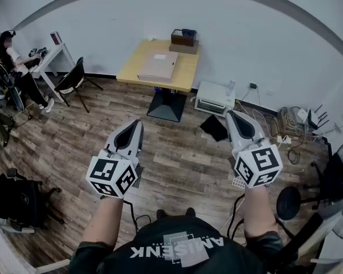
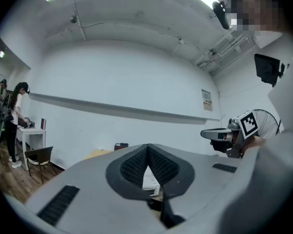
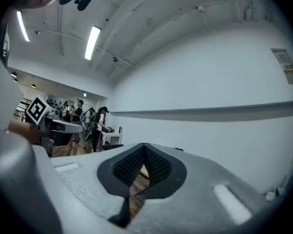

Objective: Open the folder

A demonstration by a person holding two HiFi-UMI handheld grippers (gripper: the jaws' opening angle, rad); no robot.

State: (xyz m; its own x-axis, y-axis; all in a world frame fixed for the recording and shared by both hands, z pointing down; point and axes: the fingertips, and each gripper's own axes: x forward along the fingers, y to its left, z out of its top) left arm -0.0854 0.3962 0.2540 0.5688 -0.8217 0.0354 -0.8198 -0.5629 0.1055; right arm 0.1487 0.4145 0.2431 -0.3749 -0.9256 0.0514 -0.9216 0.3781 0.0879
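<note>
A pale closed folder (image 1: 158,66) lies flat on a small yellow table (image 1: 184,76) far ahead, against the white wall. My left gripper (image 1: 136,124) is held level at chest height, well short of the table, its jaws shut with nothing between them. My right gripper (image 1: 233,116) is level beside it, also shut and empty. In the left gripper view the jaw tips (image 2: 147,147) meet and a pale sliver of the folder (image 2: 150,180) shows below them. In the right gripper view the tips (image 3: 144,147) meet too, over wooden floor.
A dark box (image 1: 183,37) stands at the table's back edge. A white appliance (image 1: 214,98) and a black flat object (image 1: 215,128) lie on the floor right of the table. A black chair (image 1: 72,80), a white desk (image 1: 48,57) and a seated person (image 1: 20,67) are at left. Cables (image 1: 288,131) and fans crowd the right.
</note>
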